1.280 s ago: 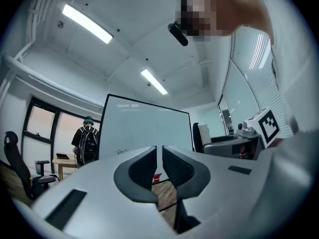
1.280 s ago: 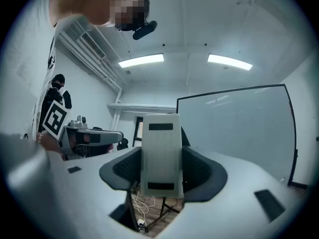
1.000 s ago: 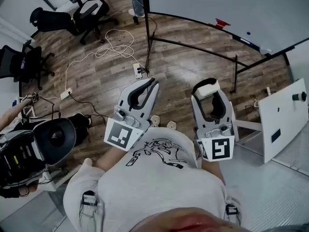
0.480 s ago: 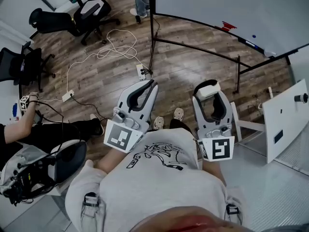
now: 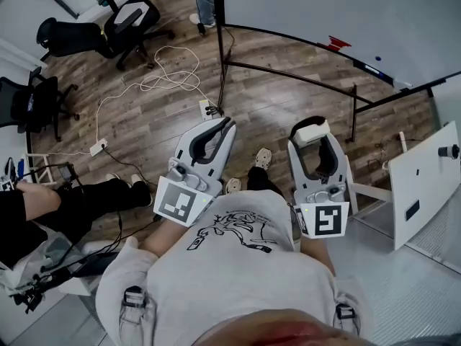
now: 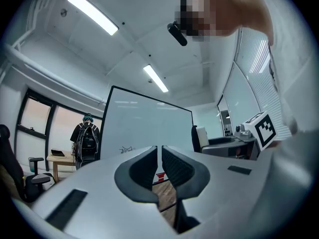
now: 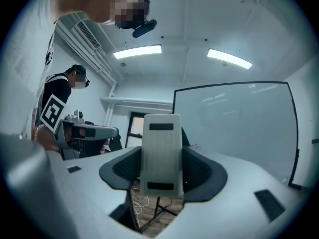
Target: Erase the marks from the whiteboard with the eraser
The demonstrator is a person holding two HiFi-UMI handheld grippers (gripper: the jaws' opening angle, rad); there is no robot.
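Now, my right claw (image 5: 315,147) grips the white eraser (image 7: 160,153) at centre frame; my left claw (image 5: 220,125), jaws pressed together, carries nothing; the whiteboard (image 5: 374,13) stands upper right.

Below you lies a dark wood-plank floor (image 5: 288,114), with white cables (image 5: 169,83) looping across it towards a power strip (image 5: 96,148). Black office chairs (image 5: 72,38) stand at your far left. Above you, the white ceiling (image 6: 149,29) carries long strip lights (image 6: 92,12), and a tall window (image 6: 35,128) glows at the left.
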